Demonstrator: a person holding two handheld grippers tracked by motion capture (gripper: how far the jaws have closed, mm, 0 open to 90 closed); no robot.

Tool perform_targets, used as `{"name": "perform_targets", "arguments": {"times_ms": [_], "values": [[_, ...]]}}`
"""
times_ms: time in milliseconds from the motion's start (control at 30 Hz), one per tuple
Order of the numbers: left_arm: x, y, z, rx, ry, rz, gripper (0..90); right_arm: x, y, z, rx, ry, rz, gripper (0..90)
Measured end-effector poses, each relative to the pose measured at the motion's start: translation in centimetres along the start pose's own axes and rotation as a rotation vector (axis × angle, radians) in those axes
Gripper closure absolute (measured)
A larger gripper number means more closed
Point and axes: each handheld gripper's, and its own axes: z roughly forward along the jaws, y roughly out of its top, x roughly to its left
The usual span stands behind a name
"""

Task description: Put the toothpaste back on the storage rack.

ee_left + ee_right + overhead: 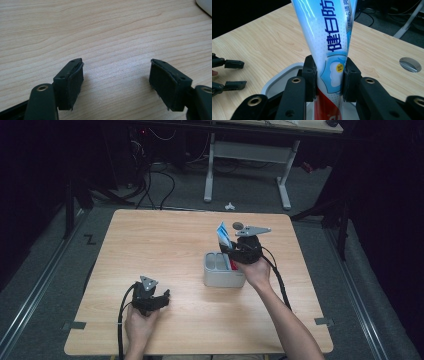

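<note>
Your left gripper [159, 299] rests near the table's [165, 240] near-left edge, its jaws apart over bare wood. Right of it, your right gripper [231, 251] is clamped on the toothpaste tube [329, 40], held upright over the grey holder [220, 276] near the table's middle.

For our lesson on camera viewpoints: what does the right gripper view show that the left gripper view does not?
Right gripper view alone: the right gripper shut on a blue-and-white toothpaste tube, above a grey holder, plus a round table hole. Left gripper view alone: the left gripper close up, its jaws open with bare wood between them. Both share the wooden table.
</note>
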Motion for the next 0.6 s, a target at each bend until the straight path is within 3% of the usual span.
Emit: {"name": "perform_targets", "arguments": {"times_ms": [600], "values": [[0.0, 0.0, 0.0, 0.000, 0.001, -0.001, 27.9, 0.1, -1.6, 0.2, 0.014, 0.004, 0.004, 69.2]]}}
